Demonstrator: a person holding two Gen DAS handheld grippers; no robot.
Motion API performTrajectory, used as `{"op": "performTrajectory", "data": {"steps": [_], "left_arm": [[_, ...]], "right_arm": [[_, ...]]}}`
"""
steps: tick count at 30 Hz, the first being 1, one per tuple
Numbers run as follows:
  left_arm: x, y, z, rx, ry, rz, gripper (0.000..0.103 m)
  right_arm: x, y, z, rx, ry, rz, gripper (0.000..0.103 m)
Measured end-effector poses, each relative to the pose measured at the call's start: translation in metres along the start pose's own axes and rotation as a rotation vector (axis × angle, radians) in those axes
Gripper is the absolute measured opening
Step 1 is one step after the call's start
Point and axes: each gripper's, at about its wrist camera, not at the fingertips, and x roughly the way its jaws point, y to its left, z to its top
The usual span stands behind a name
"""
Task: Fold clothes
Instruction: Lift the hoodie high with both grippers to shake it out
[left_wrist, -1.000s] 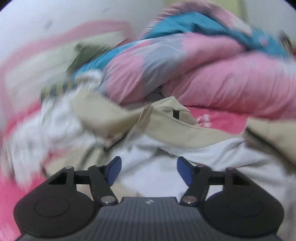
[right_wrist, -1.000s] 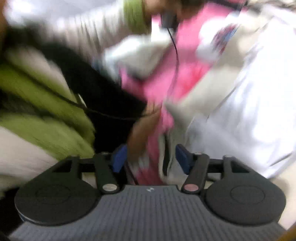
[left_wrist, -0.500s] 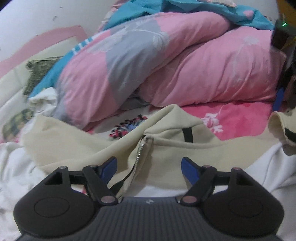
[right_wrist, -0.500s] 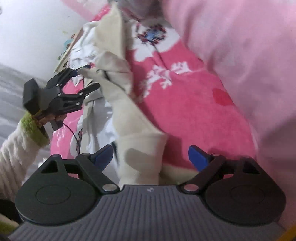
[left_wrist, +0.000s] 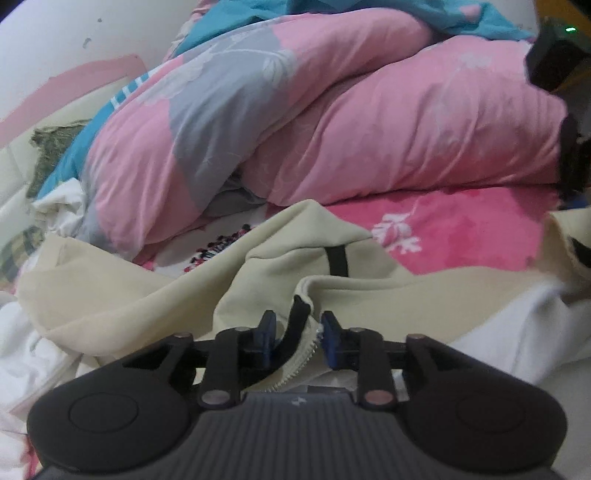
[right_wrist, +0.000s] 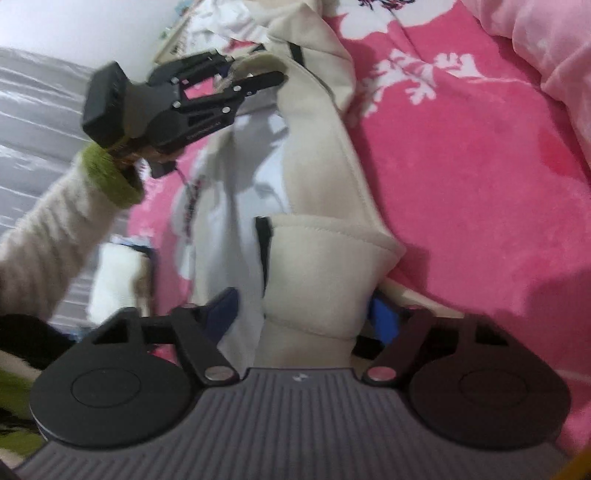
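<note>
I am working over a bed covered by a pink floral sheet (right_wrist: 480, 184), and it gives me open, flat room only to the right of the garment in my right view. At the back a bulky pink, grey and teal quilt (left_wrist: 332, 122) is heaped up and closes that side off, with a pale wall (left_wrist: 74, 33) beyond it. To my left the bed is crowded with white cloth (left_wrist: 33, 354) and other rumpled things.

The cream jacket (right_wrist: 321, 206) lies on the sheet just in front of the quilt, stretched long between my two hands. In my right view its length runs from my near fingers up and away to my left gripper (right_wrist: 255, 75); its white lining faces up on the left side.

My left gripper (left_wrist: 297, 332) has its fingers closing on the zip edge near the collar, and the blue pads (left_wrist: 267, 332) already pinch the fabric between them. My right gripper (right_wrist: 303, 314) is closing too, around a thick bunched fold of the cream cloth that fills the gap; the picture is blurred, but both pads appear to touch it.

My sleeve (right_wrist: 55, 229) is white with a green cuff.
</note>
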Motion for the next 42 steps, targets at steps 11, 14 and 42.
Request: {"op": "performTrajectory", "data": {"steps": [11, 14, 42], "left_arm": [[-0.104, -0.026, 0.000, -0.229, -0.207, 0.249, 0.007], [-0.154, -0.030, 0.007, -0.362, -0.290, 0.327, 0.007], [-0.602, -0.122, 0.166, -0.383, -0.955, 0.810, 0.006]], "right_arm": [[-0.050, 0.085, -0.063, -0.285, -0.278, -0.276, 0.015], [-0.055, 0.093, -0.075, -0.287, -0.380, -0.371, 0.014], [-0.288, 0.387, -0.182, -1.156, -1.459, -0.645, 0.012]]}}
